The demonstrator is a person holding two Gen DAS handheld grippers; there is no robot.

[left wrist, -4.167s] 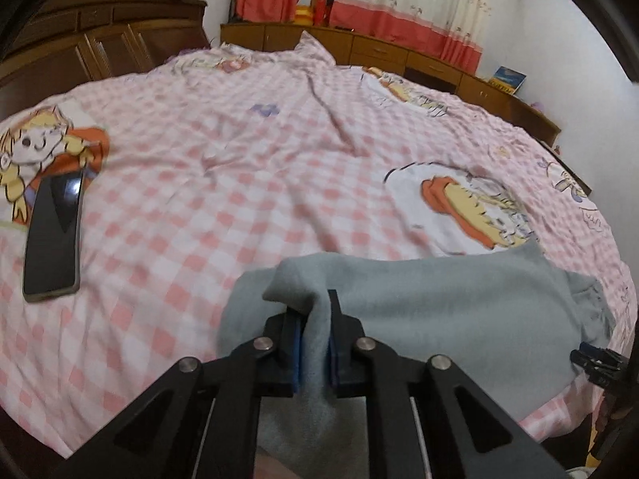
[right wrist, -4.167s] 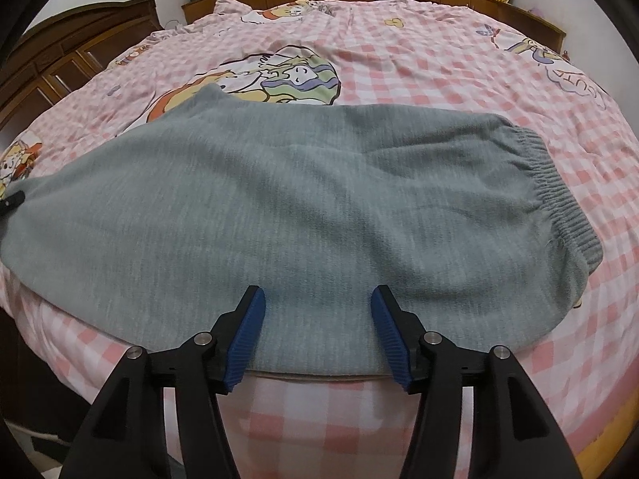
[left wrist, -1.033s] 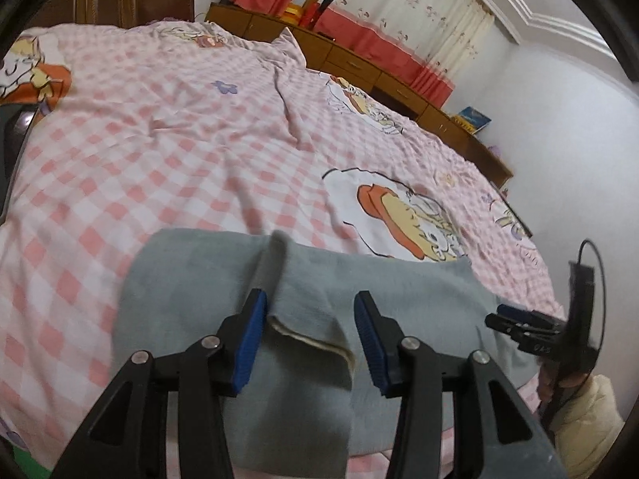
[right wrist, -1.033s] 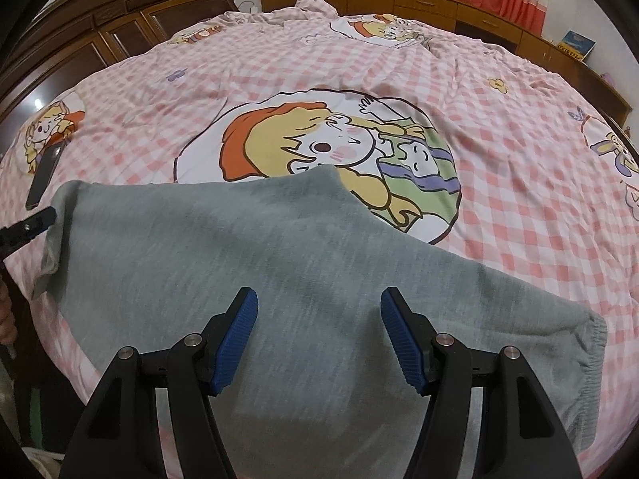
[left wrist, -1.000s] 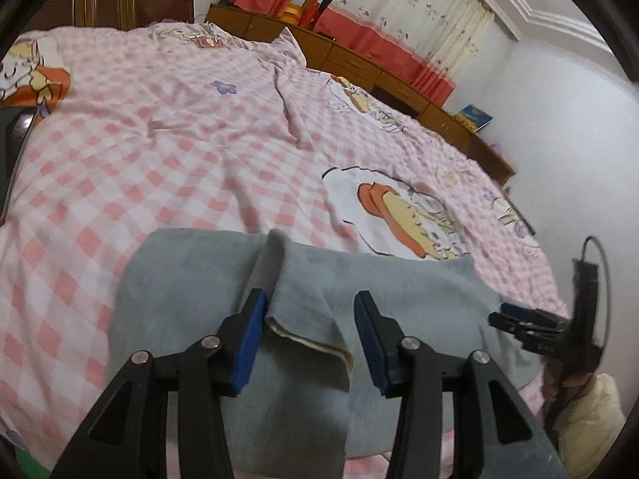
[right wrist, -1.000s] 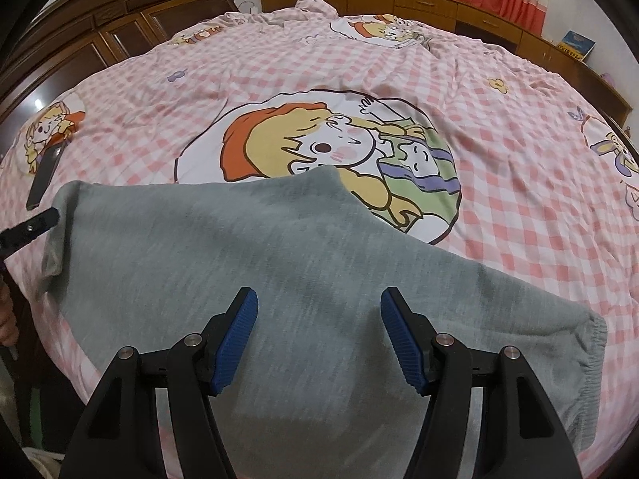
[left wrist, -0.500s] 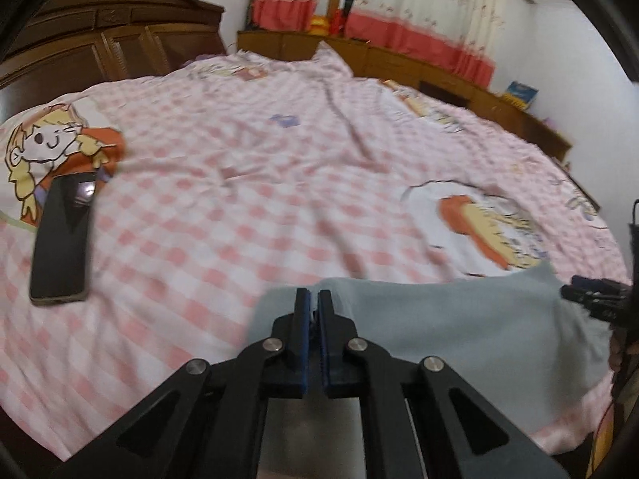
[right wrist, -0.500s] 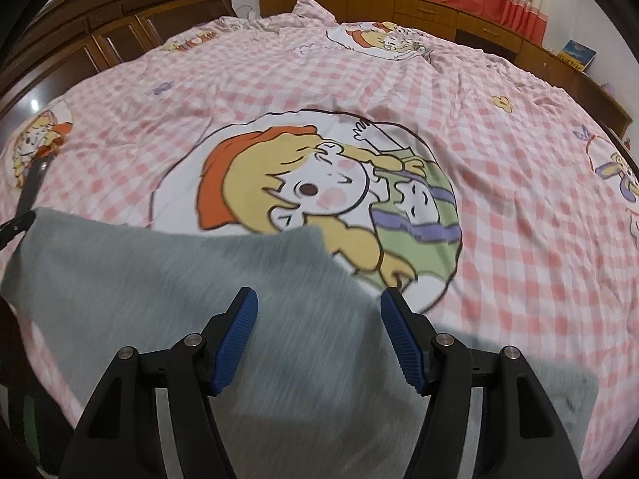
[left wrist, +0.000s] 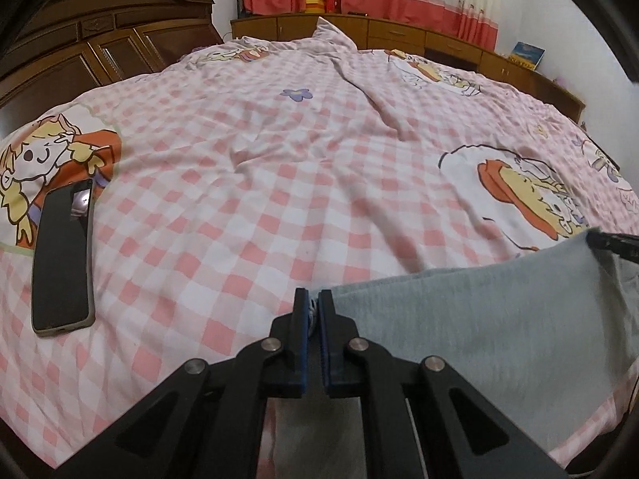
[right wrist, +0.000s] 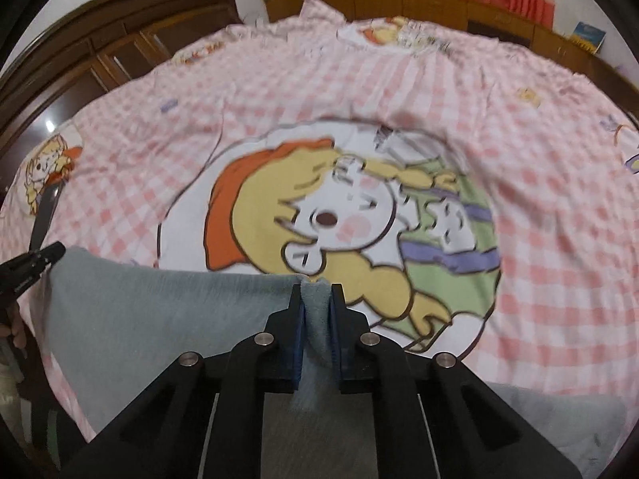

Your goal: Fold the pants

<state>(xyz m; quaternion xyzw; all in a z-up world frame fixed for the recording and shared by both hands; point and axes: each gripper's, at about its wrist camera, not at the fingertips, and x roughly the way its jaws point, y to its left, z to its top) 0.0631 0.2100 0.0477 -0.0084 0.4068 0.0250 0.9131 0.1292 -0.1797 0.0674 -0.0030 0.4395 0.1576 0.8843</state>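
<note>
pants (right wrist: pixel 159 319) edge pinched inside each claw.

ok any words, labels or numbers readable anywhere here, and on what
No text reads in either view.
Blue book on the wooden cabinet: cover print too small to read.
Phone on the checked bedsheet: screen dark, no lettering.
Grey pants: no label showing.

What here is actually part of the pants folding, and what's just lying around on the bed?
Part of the job:
- grey pants, lying at the near edge of the bed
- left gripper, shut on one edge of them
- right gripper, its jaws just closed on a bunch of the fabric

Just lying about:
- dark phone on the checked bedspread
- book on the far cabinet
</note>
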